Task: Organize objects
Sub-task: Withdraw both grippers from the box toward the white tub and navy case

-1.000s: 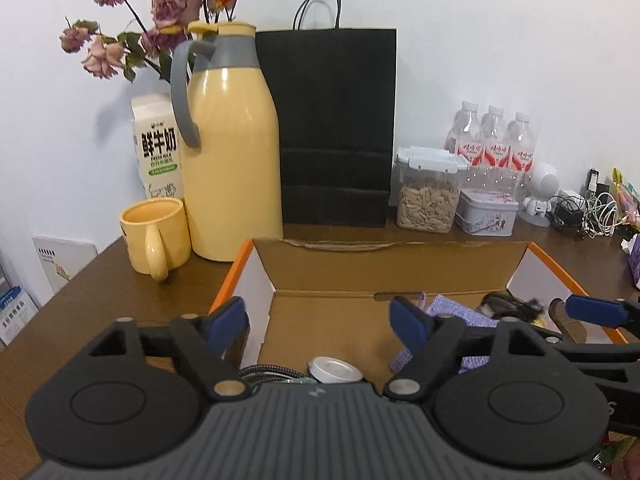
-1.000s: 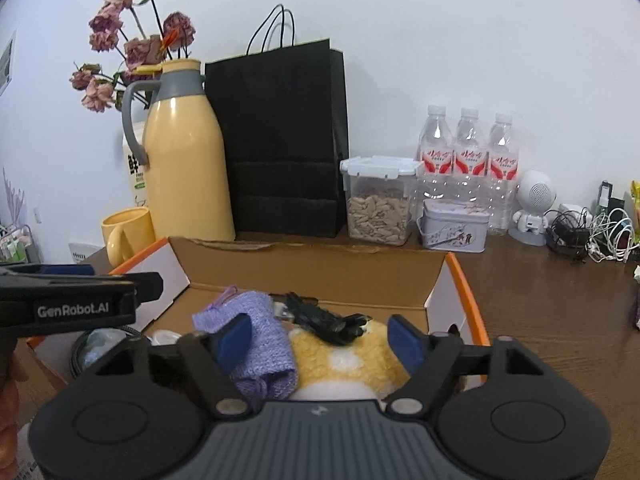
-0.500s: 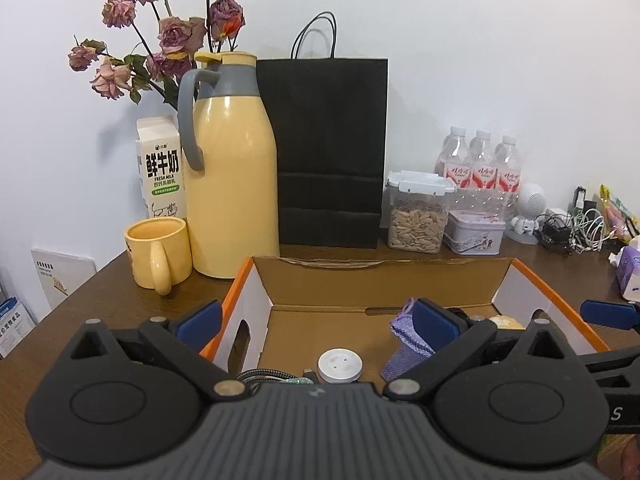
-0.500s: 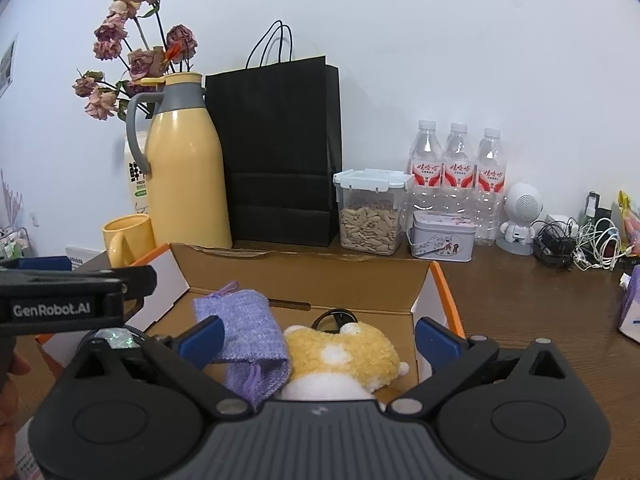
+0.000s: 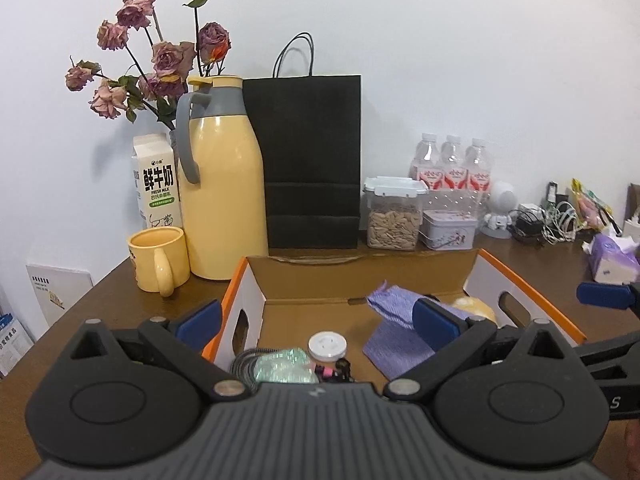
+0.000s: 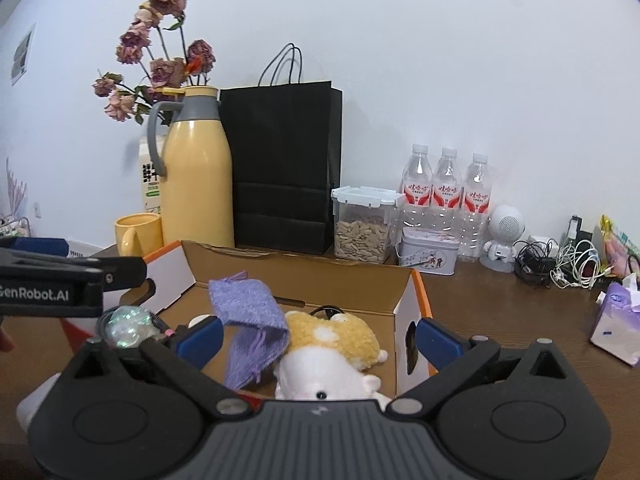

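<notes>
Both grippers, left (image 5: 316, 322) and right (image 6: 318, 338), are hovering with fingers spread wide and empty, having just opened, over the orange-edged cardboard box (image 6: 404, 304) holding a purple knitted pouch (image 6: 248, 308) at eleven o'clock of the yellow plush toy (image 6: 332, 336).

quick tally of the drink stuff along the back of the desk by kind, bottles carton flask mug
water bottles: 3
milk carton: 1
yellow thermos flask: 1
yellow mug: 1
total: 6

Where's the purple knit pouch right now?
Inside the cardboard box, the purple knit pouch lies left of and touching the yellow plush toy, right of the white cap.
</notes>
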### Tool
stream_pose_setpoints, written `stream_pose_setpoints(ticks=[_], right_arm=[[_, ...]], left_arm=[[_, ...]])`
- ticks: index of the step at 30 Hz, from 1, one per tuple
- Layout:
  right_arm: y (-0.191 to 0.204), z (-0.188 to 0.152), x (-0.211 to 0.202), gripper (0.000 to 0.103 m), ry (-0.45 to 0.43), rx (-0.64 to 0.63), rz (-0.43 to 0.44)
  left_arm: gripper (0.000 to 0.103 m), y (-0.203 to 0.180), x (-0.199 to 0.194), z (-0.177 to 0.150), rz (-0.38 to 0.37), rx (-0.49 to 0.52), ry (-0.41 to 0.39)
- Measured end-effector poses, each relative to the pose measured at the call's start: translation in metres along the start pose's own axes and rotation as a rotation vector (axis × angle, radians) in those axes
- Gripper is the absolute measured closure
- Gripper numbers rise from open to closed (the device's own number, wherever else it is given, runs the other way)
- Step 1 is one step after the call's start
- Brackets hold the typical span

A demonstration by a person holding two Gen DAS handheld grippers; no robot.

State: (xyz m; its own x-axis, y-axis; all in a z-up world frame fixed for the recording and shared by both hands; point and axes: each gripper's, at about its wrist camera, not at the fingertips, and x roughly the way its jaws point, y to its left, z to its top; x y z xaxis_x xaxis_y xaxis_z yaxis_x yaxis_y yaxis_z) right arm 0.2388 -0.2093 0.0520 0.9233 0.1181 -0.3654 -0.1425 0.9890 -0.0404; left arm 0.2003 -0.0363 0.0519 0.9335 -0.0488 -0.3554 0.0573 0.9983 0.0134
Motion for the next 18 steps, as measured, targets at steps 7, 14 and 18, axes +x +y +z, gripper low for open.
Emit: stream_pose_setpoints(ticks=[7,14,18], right_arm=[[0.007,-0.013,-0.036,0.000,0.013,-0.046,0.013],[0.014,-0.039,-0.060,0.000,0.088,-0.044,0.021],[0.019,-0.055,-0.062,0.000,0.150,-0.030,0.032]], left_arm=[[0.000,0.004,-0.030,-0.010,-0.014,0.017,0.021],[0.000,0.009,-0.050,-0.023,-0.028,0.035,0.054],[0.000,0.012,-0.058,-0.035,-0.026,0.047,0.082]])
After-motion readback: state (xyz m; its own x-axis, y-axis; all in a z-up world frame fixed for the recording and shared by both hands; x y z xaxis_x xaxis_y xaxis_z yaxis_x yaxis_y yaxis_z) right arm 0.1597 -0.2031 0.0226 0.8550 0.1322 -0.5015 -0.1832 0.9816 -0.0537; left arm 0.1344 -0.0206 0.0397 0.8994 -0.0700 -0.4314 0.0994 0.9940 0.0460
